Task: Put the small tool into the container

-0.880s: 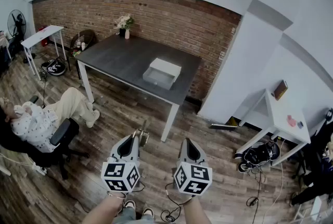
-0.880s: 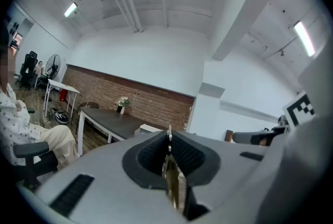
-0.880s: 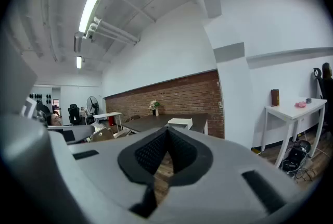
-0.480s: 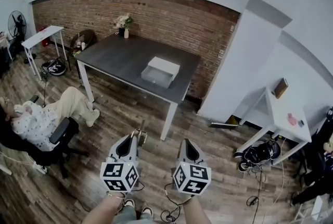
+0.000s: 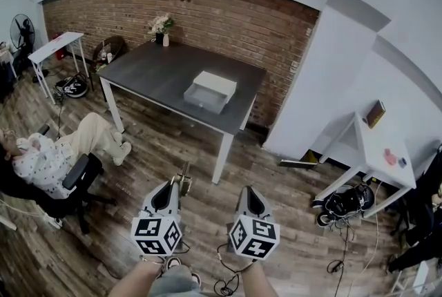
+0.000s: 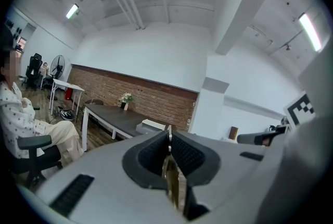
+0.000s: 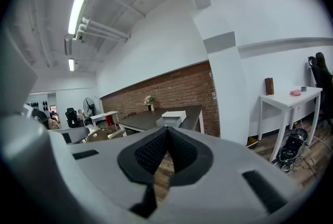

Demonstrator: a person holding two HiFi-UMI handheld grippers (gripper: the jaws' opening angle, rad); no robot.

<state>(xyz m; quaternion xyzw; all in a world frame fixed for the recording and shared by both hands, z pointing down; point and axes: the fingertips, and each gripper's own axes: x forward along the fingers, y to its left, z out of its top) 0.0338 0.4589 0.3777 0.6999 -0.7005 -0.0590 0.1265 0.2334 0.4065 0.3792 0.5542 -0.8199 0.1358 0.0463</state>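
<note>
Left gripper (image 6: 169, 137) first: its jaws are clamped hard on the small tool (image 6: 171, 180), a thin brass-coloured sliver standing on edge between the black ribbed pads (image 6: 151, 155), with its tip poking out past them toward the far side. Right gripper (image 7: 167, 132) sits just beside it, pads pressed together with nothing between them. The pair is held side by side at the near edge, over the wood-plank floor (image 5: 152, 150), marker cubes facing back toward the person's bare forearms.

Look farther out and there's the container (image 5: 210, 90), a white open-topped box, sitting on the dark grey table (image 5: 152, 71) toward its right end. It is well apart from both grippers, so the tool is nowhere near it yet. A vase of flowers (image 5: 160, 27) stands at the table's far left corner, close to the brick wall (image 5: 228, 19).

Off to the left a person (image 5: 48, 157) leans back in a black office chair. Over on the right stands a small white table (image 5: 376, 150), with a bag and loose cables on the floor beneath it.
</note>
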